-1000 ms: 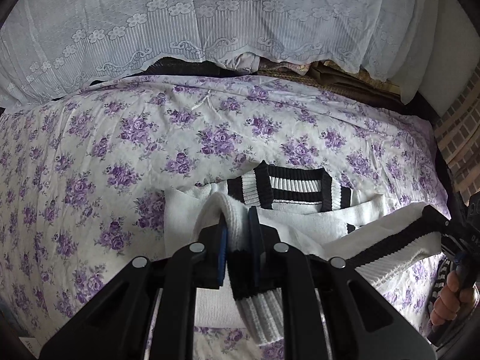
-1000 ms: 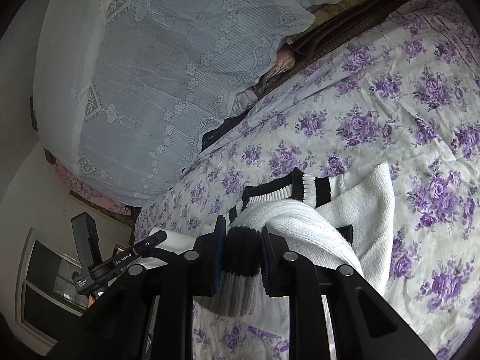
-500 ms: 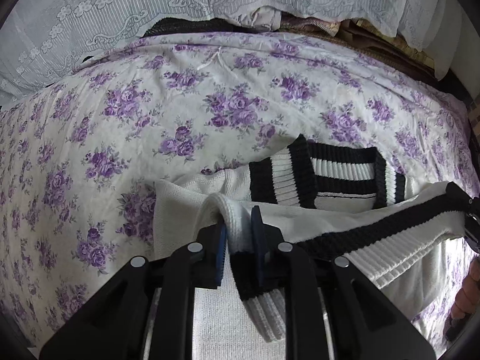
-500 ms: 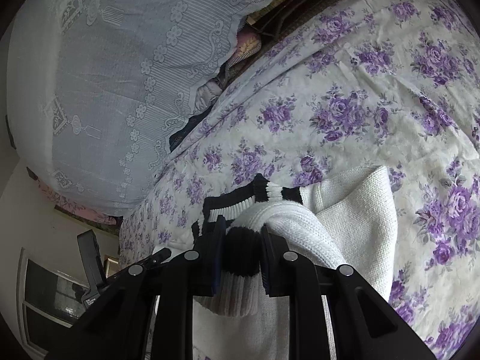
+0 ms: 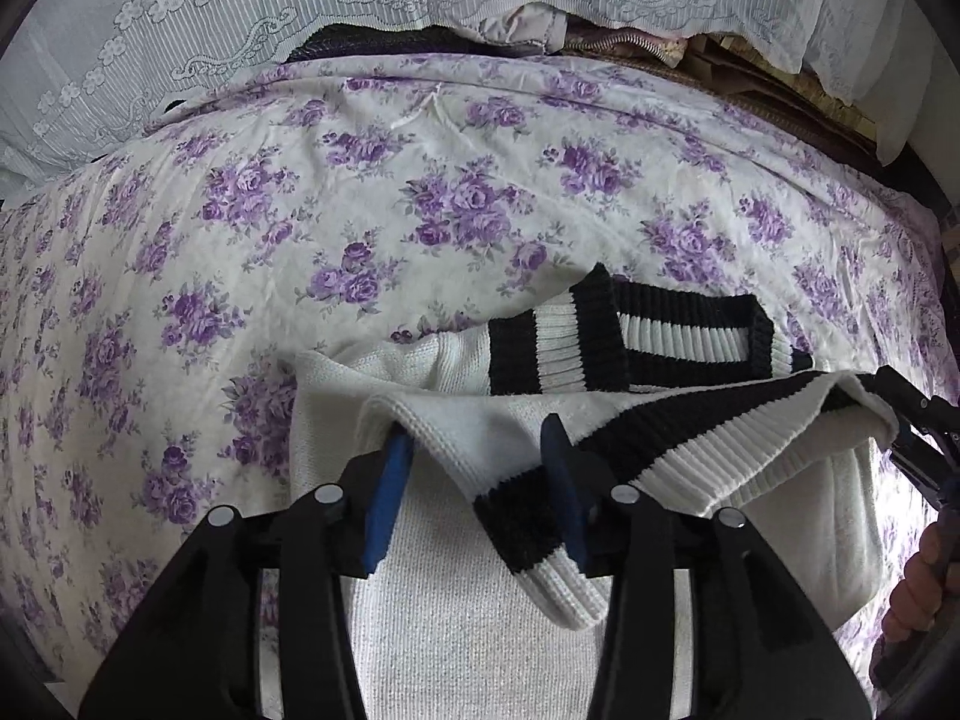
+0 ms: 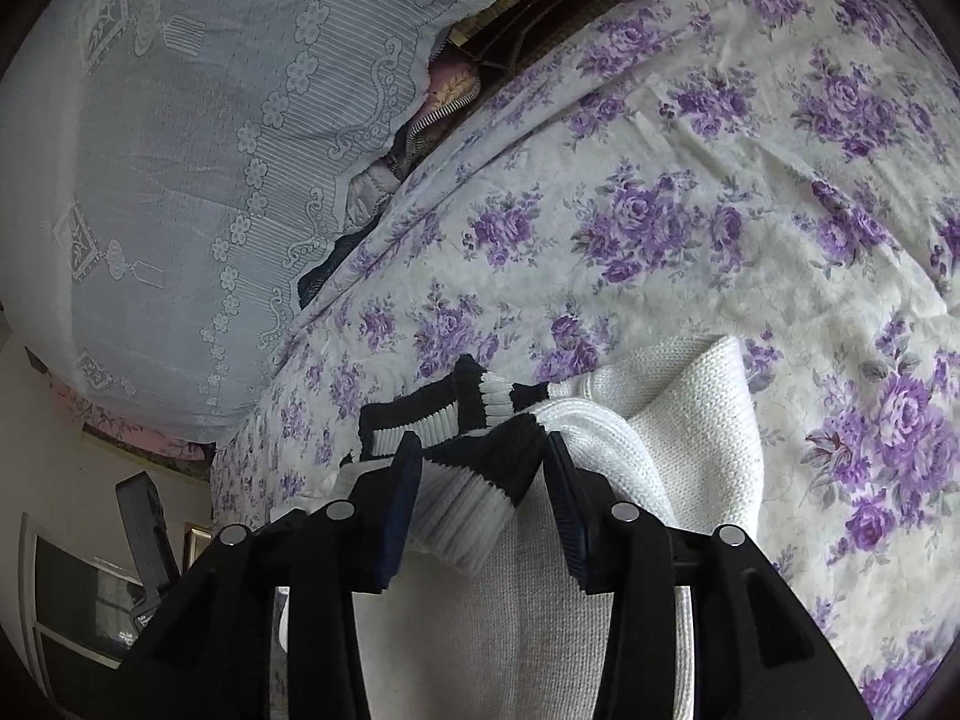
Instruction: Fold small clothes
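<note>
Only left view shows person's hand (image 5: 921,585); both hand-held grippers (image 5: 477,468) (image 6: 480,471) just released sweater (image 5: 480,630) hem

A bed (image 5: 372,192) carries everything, covered by a white sheet (image 6: 690,138) printed with purple roses. On the sheet lies a white knit sweater (image 5: 468,630) with black-and-white ribbed bands, folded over itself, near the bed's near edge. Along the far edge, bedding and dark cloth (image 5: 384,39) are piled where the sheet ends, and a pale lace cover (image 5: 180,18) is draped over that pile. The sheet between the sweater and the far edge is bare and lightly creased.
</note>
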A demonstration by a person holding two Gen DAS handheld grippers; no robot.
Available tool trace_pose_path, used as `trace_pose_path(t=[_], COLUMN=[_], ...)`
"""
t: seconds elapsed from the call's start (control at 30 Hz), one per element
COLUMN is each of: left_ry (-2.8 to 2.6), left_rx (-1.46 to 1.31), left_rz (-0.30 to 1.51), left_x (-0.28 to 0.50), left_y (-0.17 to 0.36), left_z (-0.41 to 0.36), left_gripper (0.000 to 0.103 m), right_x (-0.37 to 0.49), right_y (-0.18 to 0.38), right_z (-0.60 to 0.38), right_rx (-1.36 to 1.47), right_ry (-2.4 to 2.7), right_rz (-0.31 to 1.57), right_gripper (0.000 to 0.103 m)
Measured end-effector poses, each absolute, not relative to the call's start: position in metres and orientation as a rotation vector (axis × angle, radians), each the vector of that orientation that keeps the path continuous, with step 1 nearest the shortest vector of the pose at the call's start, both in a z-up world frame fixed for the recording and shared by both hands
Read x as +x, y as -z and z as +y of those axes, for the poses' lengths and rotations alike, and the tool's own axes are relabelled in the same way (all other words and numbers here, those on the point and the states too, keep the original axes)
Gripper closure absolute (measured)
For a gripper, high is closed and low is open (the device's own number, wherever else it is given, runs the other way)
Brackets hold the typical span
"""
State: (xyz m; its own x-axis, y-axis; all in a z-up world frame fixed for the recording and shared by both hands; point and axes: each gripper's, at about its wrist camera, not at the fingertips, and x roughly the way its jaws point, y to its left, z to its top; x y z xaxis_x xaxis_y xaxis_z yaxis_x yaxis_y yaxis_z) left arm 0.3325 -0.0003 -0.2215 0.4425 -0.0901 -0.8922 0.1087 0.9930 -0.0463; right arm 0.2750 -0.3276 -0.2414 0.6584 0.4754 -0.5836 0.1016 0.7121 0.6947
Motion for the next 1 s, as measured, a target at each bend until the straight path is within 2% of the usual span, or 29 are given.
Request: trace_pose_path(t=[0.07,0.1,0.17,0.47,1.0], left_ry=[0.123,0.09,0.014,-0.014,-0.035], left_rx=[0.019,0.039,0.075,0.05,0.116], left_rz=[1.1,1.084,1.021,0.995,1.06], left_x=[0.331,0.328,0.322,0.315,0.289], left_y=[0.216,0.212,0.201,0.183,0.21], left_z=[0.0,0.001,0.004,0.022,0.028], left_gripper=[0.058,0.043,0.024,0.024,0.024], right_x=[0.271,0.268,0.263,0.245,0.227], right_y=[0.235,0.231,0.226,0.221,0.233], right_z=[-0.33,-0.331,-0.331,-0.328,-0.305], right_rx=[0.767,0.764,0.758,0.751,0.715], right_ry=[-0.237,-0.238,-0.242,-0.252,-0.291], right_rz=[0.829,0.824,0.816,0.819,0.871], right_gripper=[0.06,0.06,0.06,0.06,0.06])
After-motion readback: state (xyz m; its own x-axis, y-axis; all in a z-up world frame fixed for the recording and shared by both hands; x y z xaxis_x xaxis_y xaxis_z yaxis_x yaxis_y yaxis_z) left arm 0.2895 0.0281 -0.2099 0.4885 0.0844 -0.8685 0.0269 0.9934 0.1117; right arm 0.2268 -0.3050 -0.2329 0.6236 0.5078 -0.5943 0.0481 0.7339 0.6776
